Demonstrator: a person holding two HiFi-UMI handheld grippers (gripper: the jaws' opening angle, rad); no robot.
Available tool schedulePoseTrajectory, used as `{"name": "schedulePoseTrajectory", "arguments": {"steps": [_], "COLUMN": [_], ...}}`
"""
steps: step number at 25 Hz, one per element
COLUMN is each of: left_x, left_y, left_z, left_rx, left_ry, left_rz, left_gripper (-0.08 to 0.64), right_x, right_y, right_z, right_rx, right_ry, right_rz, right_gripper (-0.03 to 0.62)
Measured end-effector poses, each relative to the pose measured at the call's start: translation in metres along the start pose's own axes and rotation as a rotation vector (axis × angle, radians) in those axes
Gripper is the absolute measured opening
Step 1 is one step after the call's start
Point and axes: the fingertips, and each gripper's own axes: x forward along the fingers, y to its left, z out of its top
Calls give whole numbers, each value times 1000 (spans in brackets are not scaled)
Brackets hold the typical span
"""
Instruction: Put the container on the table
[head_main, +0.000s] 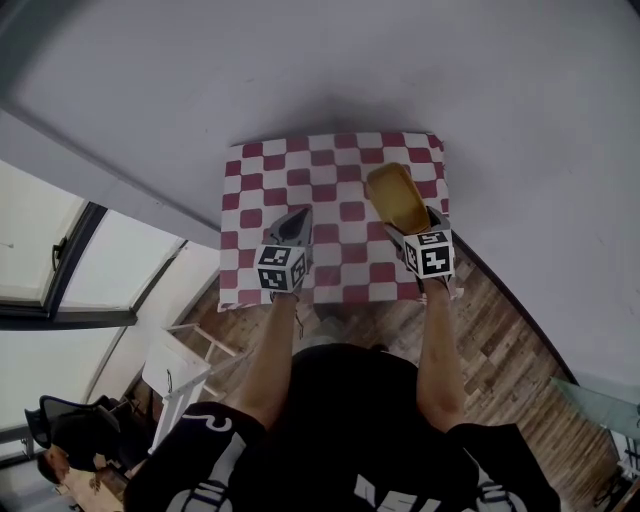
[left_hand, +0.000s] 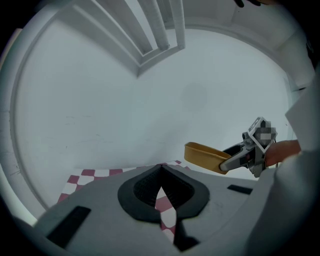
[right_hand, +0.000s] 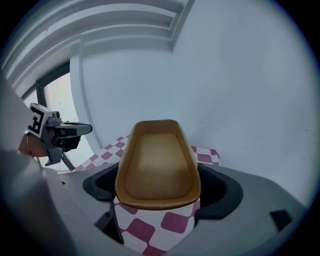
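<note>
Right gripper view: your right gripper (right_hand: 162, 186) clamps the yellow container (right_hand: 157, 160), jaws wide, centre frame; your left gripper (left_hand: 161, 172) holds nothing, jaws together.

A: Your container (right_hand: 159, 165) is plain mustard yellow inside and out, with no print.

B: The table (head_main: 340, 215) under it shows you a dark red and white check.

A: Your left gripper (left_hand: 160, 172) and right gripper (head_main: 412, 228) are grey with black pads. Each marker cube (head_main: 281, 268) carries black-and-white squares.

B: Near you the floor (head_main: 500, 340) is brown wood planking, and the far wall (head_main: 330, 70) is flat pale grey.

A: To your left the chair (head_main: 170, 375) is white. Your top (head_main: 350, 420) is black with white markings.
</note>
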Motion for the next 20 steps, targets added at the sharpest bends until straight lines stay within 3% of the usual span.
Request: {"name": "schedulePoseTrajectory", "arguments": {"steps": [12, 20], "left_x": [10, 13], "left_y": [83, 108], "left_z": [21, 22], "left_rx": [-31, -55], "left_ry": [-28, -36], "left_rz": [6, -20], "left_gripper": [25, 25], "right_x": [55, 70], "right_y": [37, 55], "right_z": [52, 63], "right_rx": [-34, -46], "right_ry": [8, 26], "right_rz": [-6, -26], "right_gripper": [479, 479]}}
